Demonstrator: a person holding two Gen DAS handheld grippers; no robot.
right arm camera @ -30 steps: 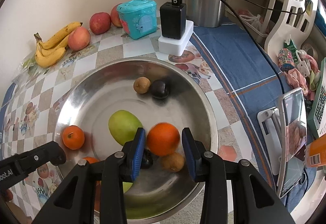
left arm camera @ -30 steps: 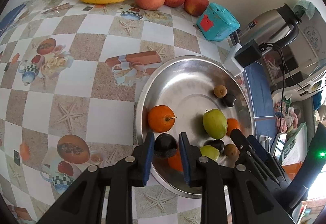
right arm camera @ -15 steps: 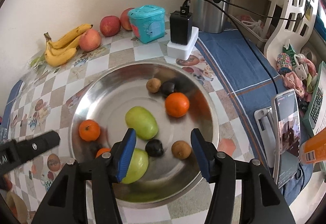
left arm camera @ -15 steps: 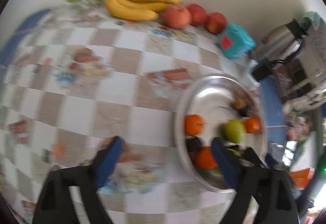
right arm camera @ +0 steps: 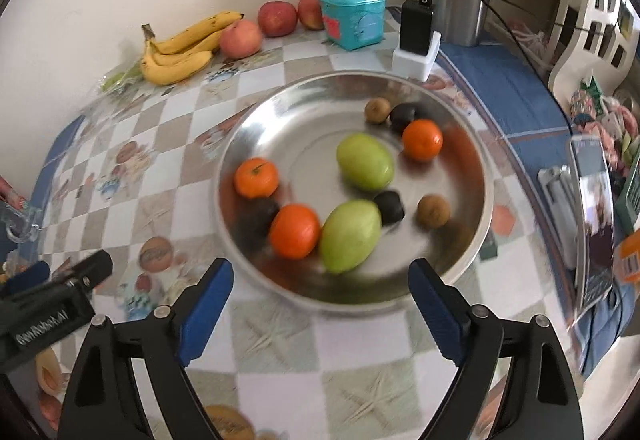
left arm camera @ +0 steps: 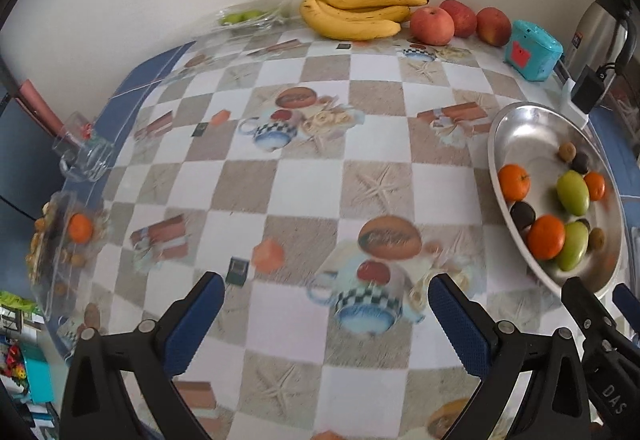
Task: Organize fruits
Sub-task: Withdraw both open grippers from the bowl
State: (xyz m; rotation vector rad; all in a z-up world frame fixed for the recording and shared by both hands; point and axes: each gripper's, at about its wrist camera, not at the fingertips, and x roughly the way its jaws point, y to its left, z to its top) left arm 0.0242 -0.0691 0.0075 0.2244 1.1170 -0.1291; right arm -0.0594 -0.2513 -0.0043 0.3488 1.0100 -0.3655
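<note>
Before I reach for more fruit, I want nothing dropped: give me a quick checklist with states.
1. Left gripper empty: ok, nothing between its wide jaws.
2. Right gripper empty: ok, jaws opening, nothing between them.
3. Fruit settled in the bowl: cannot tell, the picture is blurred.
4. Bowl fully on the table: ok.
5. Bananas and apples free to grasp: ok, by the wall, uncovered.
6. Orange at the table's left edge reachable: cannot tell, it lies under clear plastic.
</note>
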